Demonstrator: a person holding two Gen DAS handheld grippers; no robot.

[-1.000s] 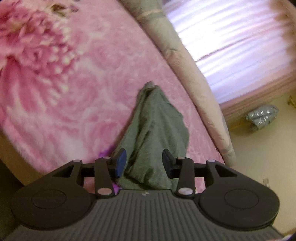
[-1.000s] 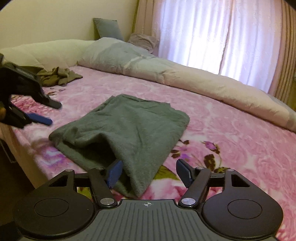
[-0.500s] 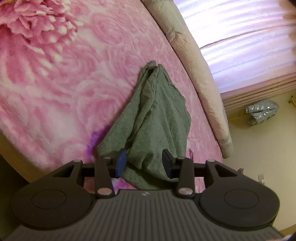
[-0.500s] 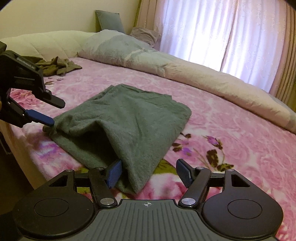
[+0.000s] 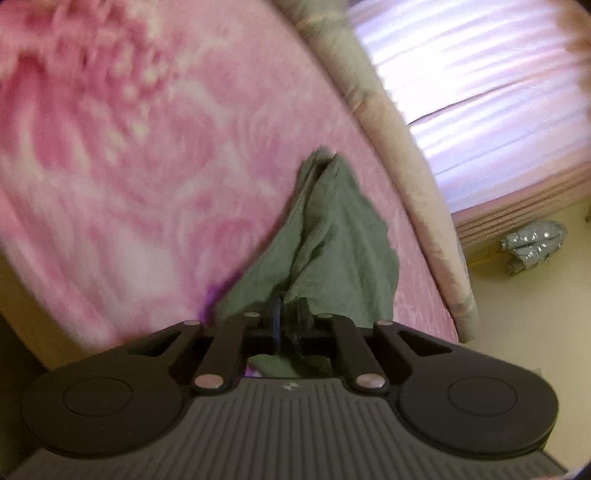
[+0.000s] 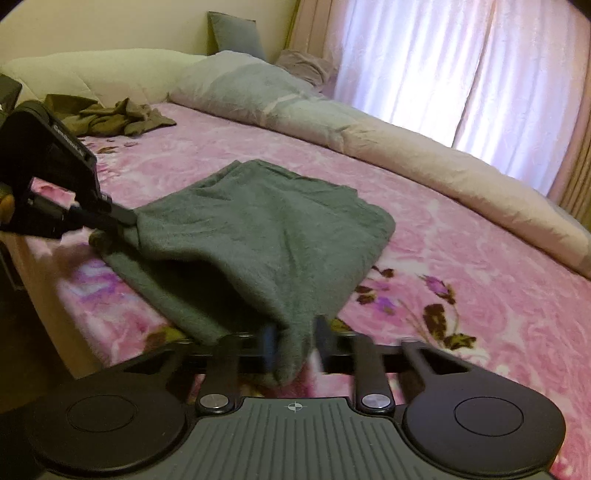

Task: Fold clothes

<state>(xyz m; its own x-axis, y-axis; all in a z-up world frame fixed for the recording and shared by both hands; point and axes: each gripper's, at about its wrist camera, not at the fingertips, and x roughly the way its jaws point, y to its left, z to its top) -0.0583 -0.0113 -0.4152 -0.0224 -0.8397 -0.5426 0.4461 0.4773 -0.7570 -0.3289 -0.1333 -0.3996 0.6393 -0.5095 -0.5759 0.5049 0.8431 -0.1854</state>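
Observation:
A grey-green garment (image 6: 258, 229) lies half-folded on the pink flowered bedspread (image 6: 461, 258), near the bed's front edge. My left gripper (image 5: 290, 312) is shut on one near corner of the garment (image 5: 332, 236); from the right wrist it shows at the far left as the left gripper (image 6: 127, 221), with the cloth pinched and slightly lifted. My right gripper (image 6: 295, 339) is shut on the other near corner, cloth bunched between its fingers.
An olive-brown heap of clothes (image 6: 114, 118) lies at the bed's far left. A rolled beige duvet (image 6: 406, 155) and pillows (image 6: 236, 31) run along the far side by the curtains (image 6: 443, 66). A silver bag (image 5: 535, 243) sits on the floor.
Both grippers went from open to shut, each pinching a near corner of the garment. The left gripper moved in onto the cloth, and the garment's near edge is now raised and pulled taut.

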